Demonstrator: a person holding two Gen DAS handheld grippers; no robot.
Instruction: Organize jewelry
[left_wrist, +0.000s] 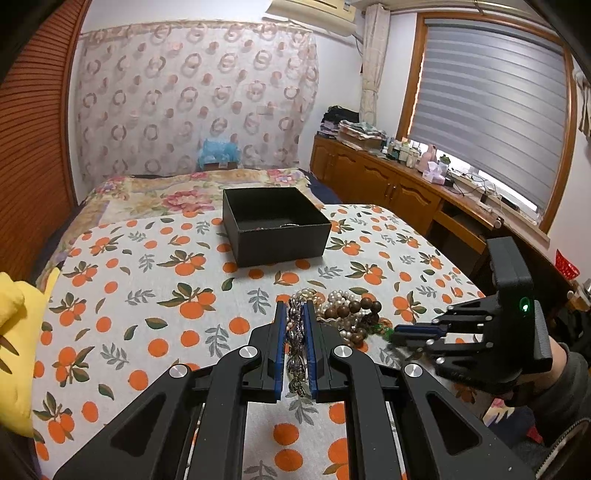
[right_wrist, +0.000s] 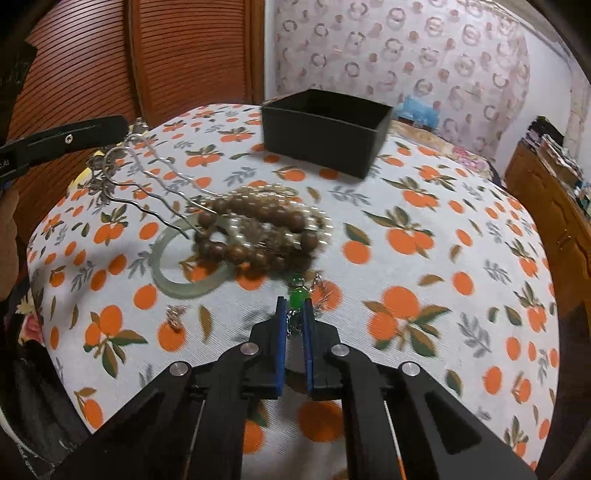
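The bed (left_wrist: 122, 288), spread with a white cloth printed with oranges and leaves, fills both views. On it, toward twelve o'clock in the left wrist view, stands an open black box (left_wrist: 275, 227) with something small and pale lying on its floor; in the right wrist view the same box sits at about one o'clock from the jewelry heap. Along the wall at two o'clock in the left view runs a wooden cabinet (left_wrist: 373, 177) crowded with bottles and folded cloth.

The left gripper (left_wrist: 297, 314) has its blue pads clamped on the ornate head of a metal hairpin (right_wrist: 155, 184), whose two wavy prongs reach out over the heap in the right view. The right gripper (right_wrist: 294, 308) sits at three o'clock of the heap in the left view, a sleeve (left_wrist: 565, 398) behind it; its fingers are pressed together on a green-stone pendant (right_wrist: 298, 297) with a thin chain, at the heap's near edge.

The heap lies in the middle of the cloth: a pale green bangle (right_wrist: 173, 273) at its eight o'clock, a brown wooden bead bracelet (right_wrist: 255, 236) on top, tangled with a pearl strand (right_wrist: 288, 206). A small metal piece (right_wrist: 173, 317) lies apart at seven o'clock.
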